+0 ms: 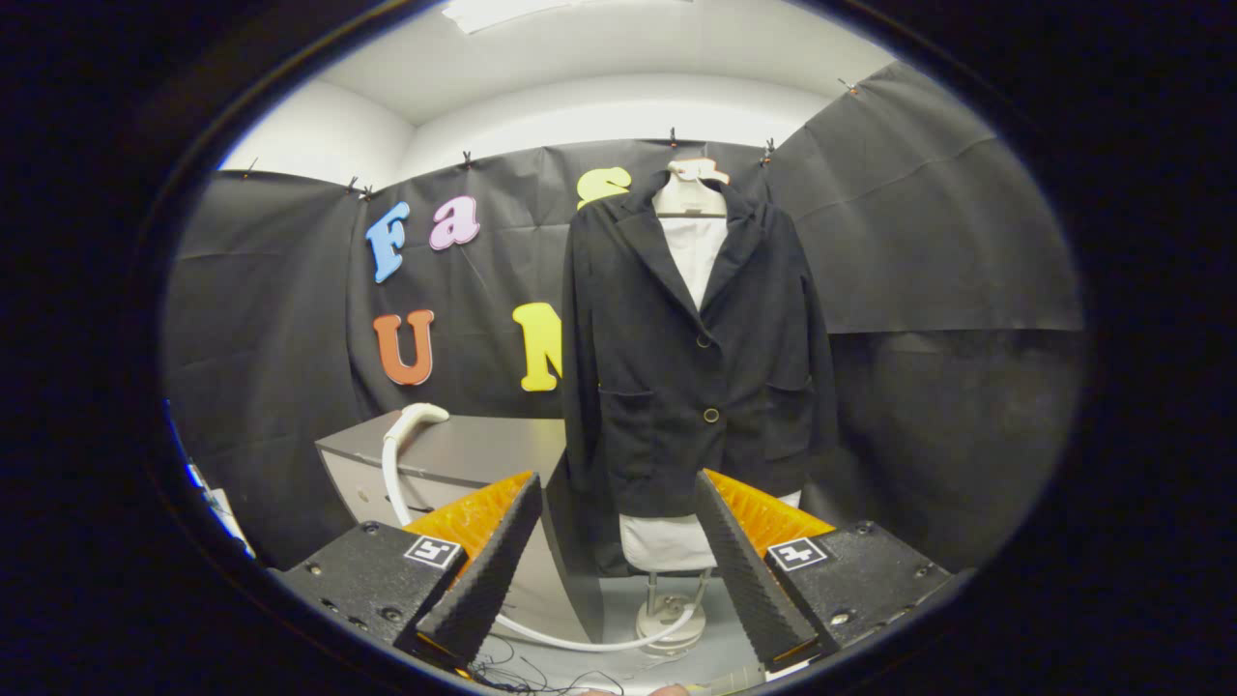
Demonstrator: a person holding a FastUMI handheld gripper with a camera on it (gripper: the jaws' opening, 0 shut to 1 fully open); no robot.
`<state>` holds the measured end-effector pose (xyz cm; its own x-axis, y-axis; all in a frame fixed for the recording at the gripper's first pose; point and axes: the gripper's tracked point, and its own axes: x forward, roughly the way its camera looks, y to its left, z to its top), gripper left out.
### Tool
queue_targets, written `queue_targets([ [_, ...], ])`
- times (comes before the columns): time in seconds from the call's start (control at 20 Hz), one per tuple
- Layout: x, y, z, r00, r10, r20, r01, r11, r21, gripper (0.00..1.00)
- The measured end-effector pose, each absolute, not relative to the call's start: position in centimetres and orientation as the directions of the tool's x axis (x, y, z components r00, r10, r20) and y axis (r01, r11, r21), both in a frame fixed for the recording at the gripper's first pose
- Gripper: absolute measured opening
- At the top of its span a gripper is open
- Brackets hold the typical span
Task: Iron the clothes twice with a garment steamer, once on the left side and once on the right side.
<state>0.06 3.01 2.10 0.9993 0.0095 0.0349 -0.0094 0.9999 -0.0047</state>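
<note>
Jacket (698, 353) is hung on a mannequin (688, 193) at 12 o'clock, well beyond the gripper (616, 565). Steamer (417, 418) is laid on a cabinet (483, 452) at 10 o'clock, its hose (580, 640) trailed to the stand (672, 619). Fingers are spread wide, nothing held.

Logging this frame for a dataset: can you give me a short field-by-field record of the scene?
garment: black blazer, buttoned, hanging on a white mannequin torso
stand: mannequin stand base on the floor
steamer: white steamer head resting on the grey cabinet, left of the blazer
hose: white hose runs down to the floor, curving past the base
claw: claw open, holding nothing, blazer beyond its fingers
</note>
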Motion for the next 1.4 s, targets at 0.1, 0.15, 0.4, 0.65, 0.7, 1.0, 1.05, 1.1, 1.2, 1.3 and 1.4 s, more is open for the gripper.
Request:
queue_targets([
  [0.1, 0.1, 4.9, 2.8, 0.999, 0.033, 0.040, -0.033, 0.999, -0.007, 1.00],
  [0.15, 0.2, 6.1, 3.1, 0.998, 0.049, 0.039, -0.048, 0.999, -0.013, 1.00],
  [0.4, 1.7, 13.3, 3.1, 0.993, 0.120, 0.025, -0.119, 0.993, -0.021, 1.00],
  [0.65, 4.2, 21.2, 2.3, 0.974, 0.222, -0.046, -0.221, 0.975, 0.017, 1.00],
  [0.7, 4.9, 22.4, 2.4, 0.970, 0.237, -0.061, -0.236, 0.971, 0.018, 1.00],
  [1.0, 12.1, 29.9, 3.6, 0.926, 0.353, -0.130, -0.353, 0.935, 0.024, 0.98],
  [1.05, 13.6, 31.4, 3.7, 0.915, 0.377, -0.143, -0.378, 0.926, 0.025, 0.98],
  [1.1, 15.2, 32.9, 3.6, 0.902, 0.401, -0.162, -0.402, 0.915, 0.027, 0.98],
  [1.2, 18.7, 35.8, 3.3, 0.868, 0.447, -0.215, -0.450, 0.892, 0.039, 0.98],
  [1.3, 22.2, 38.7, 2.8, 0.834, 0.480, -0.271, -0.485, 0.873, 0.055, 0.97],
  [1.4, 25.8, 40.9, 2.0, 0.809, 0.485, -0.331, -0.495, 0.867, 0.060, 0.96],
])
